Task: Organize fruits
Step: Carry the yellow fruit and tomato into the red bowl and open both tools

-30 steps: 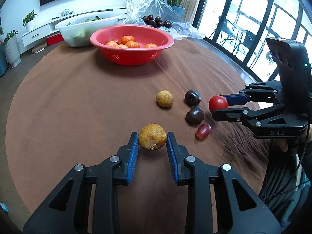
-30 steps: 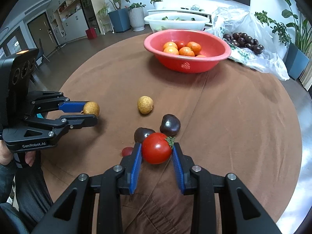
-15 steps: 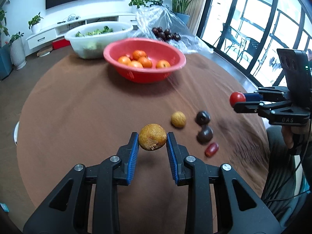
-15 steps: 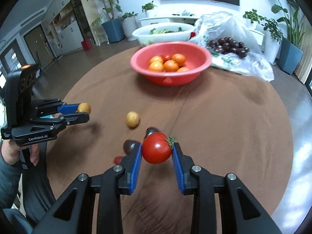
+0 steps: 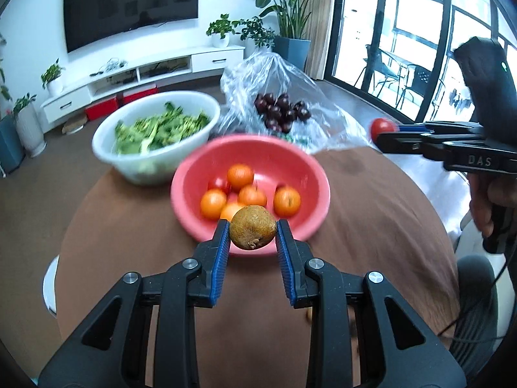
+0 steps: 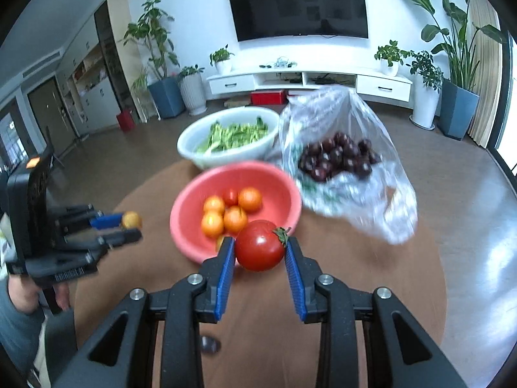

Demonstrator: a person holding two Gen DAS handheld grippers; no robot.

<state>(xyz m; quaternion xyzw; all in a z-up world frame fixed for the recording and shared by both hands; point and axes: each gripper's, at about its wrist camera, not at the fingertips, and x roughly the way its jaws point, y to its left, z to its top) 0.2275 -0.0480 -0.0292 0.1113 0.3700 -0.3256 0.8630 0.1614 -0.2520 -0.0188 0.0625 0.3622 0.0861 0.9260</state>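
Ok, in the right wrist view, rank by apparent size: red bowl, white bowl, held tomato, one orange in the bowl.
1. red bowl
2. white bowl, farther away, so the true order with the red one is unsure
3. tomato, enlarged by nearness
4. orange

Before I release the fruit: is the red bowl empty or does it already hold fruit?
Not empty. The red bowl holds several small oranges and a small red fruit, with bare bowl floor still visible around them.
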